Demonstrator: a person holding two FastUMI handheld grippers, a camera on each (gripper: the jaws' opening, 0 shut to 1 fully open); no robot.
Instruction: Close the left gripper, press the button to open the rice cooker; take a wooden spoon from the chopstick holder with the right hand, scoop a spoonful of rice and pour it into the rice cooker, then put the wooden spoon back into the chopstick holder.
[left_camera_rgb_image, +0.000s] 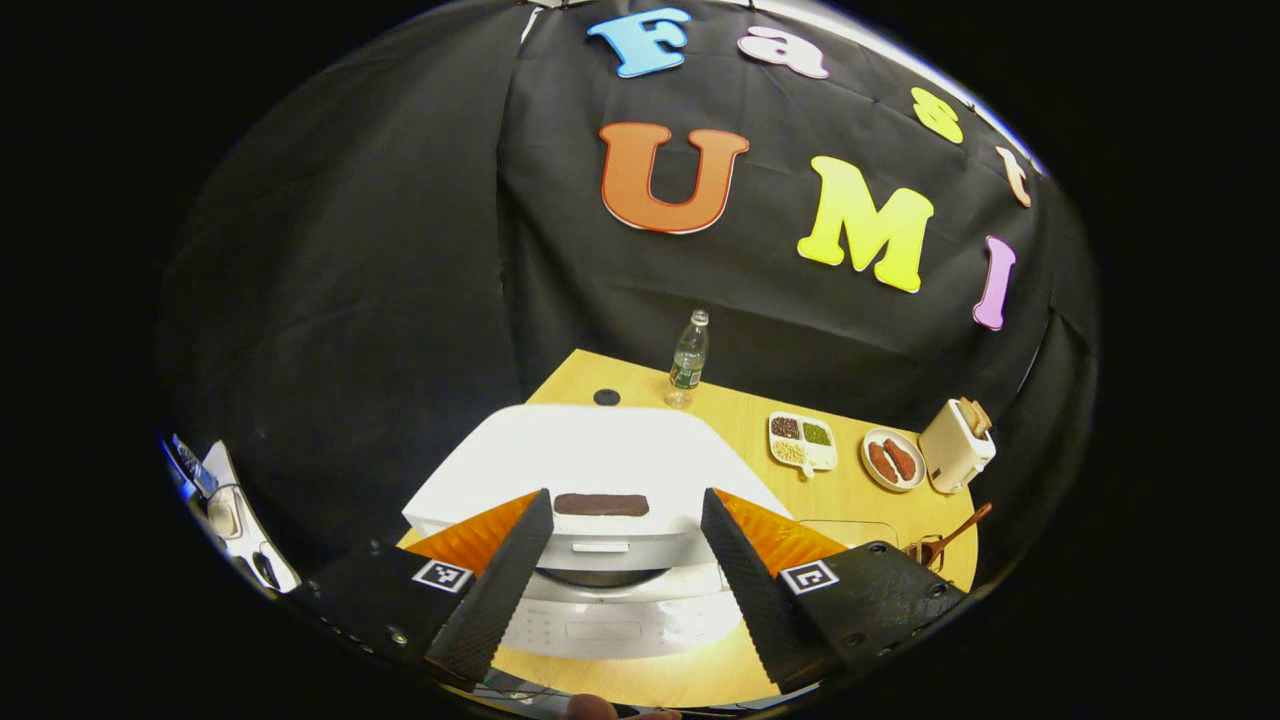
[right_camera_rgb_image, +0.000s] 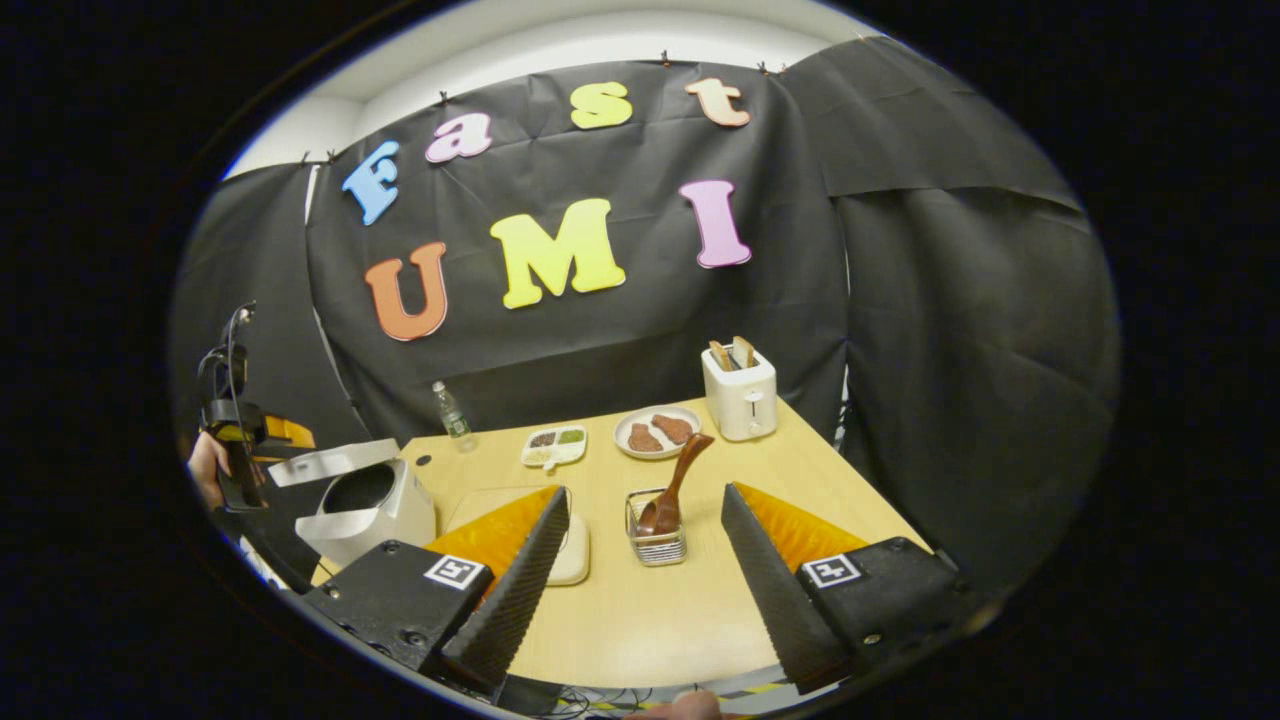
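The white rice cooker (left_camera_rgb_image: 590, 460) stands right in front of my left gripper (left_camera_rgb_image: 625, 497), whose fingers are open on either side of the dark button (left_camera_rgb_image: 600, 505) on the lid. In the right gripper view the rice cooker (right_camera_rgb_image: 400, 515) has its lid (right_camera_rgb_image: 320, 465) raised and its dark pot showing. A hand (right_camera_rgb_image: 205, 465) holds the left gripper (right_camera_rgb_image: 240, 440) beside it. The wooden spoon (right_camera_rgb_image: 680, 475) leans in the small chopstick holder (right_camera_rgb_image: 655, 548), just beyond my open right gripper (right_camera_rgb_image: 645, 492). A pale shallow dish (right_camera_rgb_image: 578, 555) lies partly behind one finger.
At the back of the wooden table (right_camera_rgb_image: 650, 620) stand a water bottle (right_camera_rgb_image: 452, 410), a divided tray of beans (right_camera_rgb_image: 553, 445), a plate of brown food (right_camera_rgb_image: 657, 432) and a toaster (right_camera_rgb_image: 740, 395) holding bread. The table's right edge runs close to the black cloth.
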